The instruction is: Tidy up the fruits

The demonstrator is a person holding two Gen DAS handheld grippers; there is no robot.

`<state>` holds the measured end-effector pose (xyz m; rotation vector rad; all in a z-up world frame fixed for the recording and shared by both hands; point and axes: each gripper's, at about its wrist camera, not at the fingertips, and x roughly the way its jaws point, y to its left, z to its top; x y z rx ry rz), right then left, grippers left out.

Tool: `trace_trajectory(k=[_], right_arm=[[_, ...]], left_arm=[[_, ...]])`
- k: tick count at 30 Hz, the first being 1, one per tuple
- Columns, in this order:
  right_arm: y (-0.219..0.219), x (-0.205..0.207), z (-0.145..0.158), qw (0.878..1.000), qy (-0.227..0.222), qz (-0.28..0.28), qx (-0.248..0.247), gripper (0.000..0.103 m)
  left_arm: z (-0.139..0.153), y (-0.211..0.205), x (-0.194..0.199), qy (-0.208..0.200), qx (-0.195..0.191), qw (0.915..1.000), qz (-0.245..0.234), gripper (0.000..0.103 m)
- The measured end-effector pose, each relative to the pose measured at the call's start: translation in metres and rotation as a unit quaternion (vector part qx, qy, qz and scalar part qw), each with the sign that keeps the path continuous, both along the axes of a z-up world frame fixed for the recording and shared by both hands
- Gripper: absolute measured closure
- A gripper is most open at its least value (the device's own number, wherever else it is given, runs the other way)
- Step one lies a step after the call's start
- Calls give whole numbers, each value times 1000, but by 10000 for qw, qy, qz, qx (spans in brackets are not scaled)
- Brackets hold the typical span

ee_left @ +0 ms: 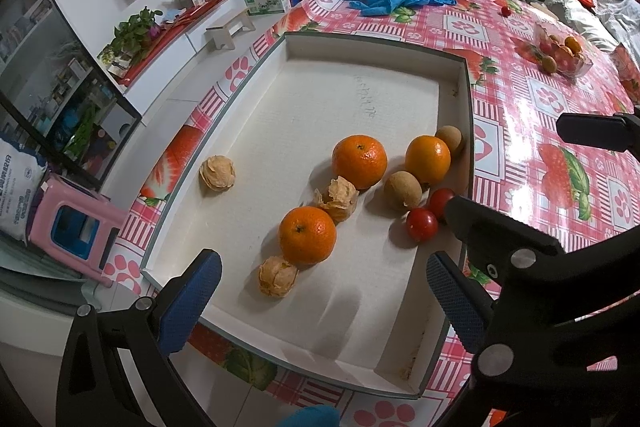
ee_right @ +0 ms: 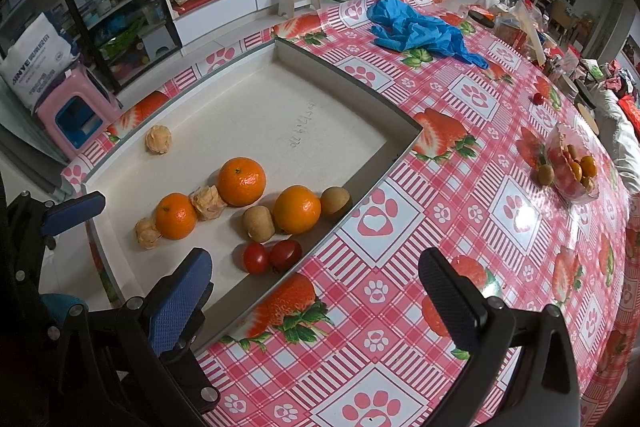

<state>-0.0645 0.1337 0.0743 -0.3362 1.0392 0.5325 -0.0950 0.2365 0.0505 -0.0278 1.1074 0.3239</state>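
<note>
Red-checked oilcloth covers the counter [ee_right: 400,307], where a shallow white tray [ee_left: 360,99] holds three oranges [ee_left: 359,161], husked physalis, brown longans and two cherry tomatoes [ee_left: 421,224]. Both the left hand-held gripper [ee_left: 324,291] and right hand-held gripper [ee_right: 316,287] hover spread wide, empty. Beyond lie crumpled blue gloves [ee_right: 416,29] and a clear fruit container [ee_right: 572,167].

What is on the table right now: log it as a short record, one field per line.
tray: white shallow tray on the strawberry-print tablecloth
oranges in tray: three, nearest one
husked fruits in tray: three, one apart at far left
brown round fruits in tray: two, e.g.
cherry tomatoes in tray: two, side by side
fruit outside tray: clear container, loose tomato
left gripper: open, empty
right gripper: open, empty
</note>
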Motion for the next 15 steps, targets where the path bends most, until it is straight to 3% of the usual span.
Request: trace_trajectory(k=[10, 15], right_arm=[[3, -4, -4, 10000, 18, 27, -21, 0], [2, -4, -5, 10000, 24, 37, 12, 0]], left_arm=[[-5, -1, 0, 27, -11, 10000, 4, 0], [-1, -6, -5, -236, 230, 9994, -105, 0]])
